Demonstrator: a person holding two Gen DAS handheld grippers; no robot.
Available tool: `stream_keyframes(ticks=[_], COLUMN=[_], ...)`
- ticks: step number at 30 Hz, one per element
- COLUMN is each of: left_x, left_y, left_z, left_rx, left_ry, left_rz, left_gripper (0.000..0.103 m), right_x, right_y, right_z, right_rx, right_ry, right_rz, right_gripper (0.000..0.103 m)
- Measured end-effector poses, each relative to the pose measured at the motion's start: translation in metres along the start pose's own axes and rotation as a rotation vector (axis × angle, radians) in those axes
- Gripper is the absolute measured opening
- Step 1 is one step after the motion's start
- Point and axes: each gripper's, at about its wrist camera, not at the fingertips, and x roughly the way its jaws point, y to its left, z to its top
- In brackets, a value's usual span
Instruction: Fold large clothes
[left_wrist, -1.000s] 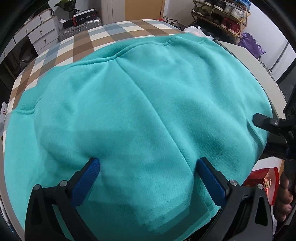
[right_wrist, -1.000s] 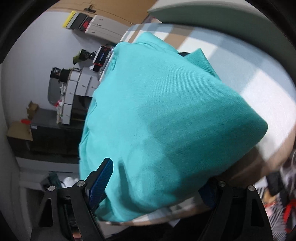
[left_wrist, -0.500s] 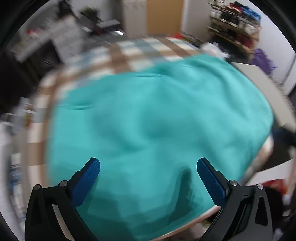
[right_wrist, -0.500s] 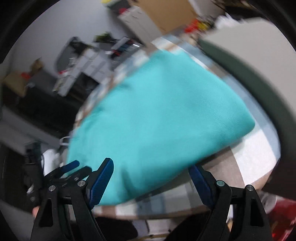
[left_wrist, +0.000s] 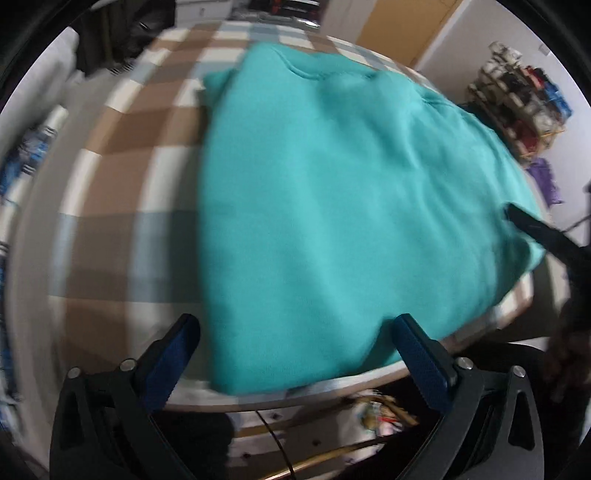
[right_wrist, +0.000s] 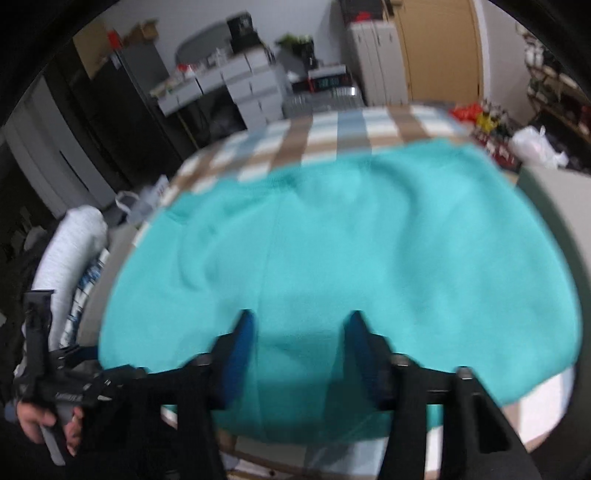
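A folded teal sweatshirt (left_wrist: 340, 206) lies on the checked tablecloth (left_wrist: 122, 155); it also fills the right wrist view (right_wrist: 369, 236). My left gripper (left_wrist: 295, 343) is open and empty, hanging over the near corner of the sweatshirt at the table's front edge. My right gripper (right_wrist: 299, 339) is open, its jaws partly closed in, empty, just above the sweatshirt's near edge. One finger of the right gripper (left_wrist: 539, 232) shows at the sweatshirt's right edge in the left wrist view. The left gripper's handle (right_wrist: 51, 387) shows at lower left in the right wrist view.
The table's front edge (left_wrist: 332, 391) is right under the left gripper. A shoe rack (left_wrist: 517, 99) stands at the right, white drawer units (right_wrist: 236, 85) and a suitcase behind the table. A grey surface (right_wrist: 554, 206) adjoins the table on the right.
Both grippers have pulled back off the sweatshirt and swung round. The left now looks from the near corner; the right's jaws have narrowed. The sweatshirt lies flat, released.
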Motion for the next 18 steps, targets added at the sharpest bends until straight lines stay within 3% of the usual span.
stream_keyframes(ticks=[1,3,6,8,10,14,18], left_x=[0.002,0.0,-0.002,-0.004,-0.001,0.002,-0.007], left_y=[0.0,-0.002,0.0,-0.004,-0.009,-0.018,0.003], left_z=[0.002,0.005,0.017,0.026,0.038,0.066,0.093], left_rx=[-0.003,0.018,0.034,0.07,0.121,0.241,0.189], left_ry=[-0.002,-0.034,-0.02,-0.013,0.014,0.028,0.014], left_rz=[0.003,-0.002,-0.038,-0.04,-0.018,0.139,0.202], left_gripper=[0.086,0.059,0.037,0.029,0.026,0.022,0.021], right_x=[0.007,0.014,0.006,0.009,0.013,0.018,0.021], right_y=[-0.001,-0.006,-0.006,-0.004,0.001,0.003,0.008], right_z=[-0.002,-0.011,-0.014,-0.015,-0.013,-0.013,-0.014], right_rx=[0.01,0.013,0.024,0.025,0.011,0.037,0.047], right_ry=[-0.002,-0.021,-0.037,-0.018,-0.007,0.046,0.07], right_rz=[-0.002,0.007,0.033,0.027,0.034,0.135,0.243], right_gripper=[0.042,0.042,0.043,0.043,0.045,0.048,0.047])
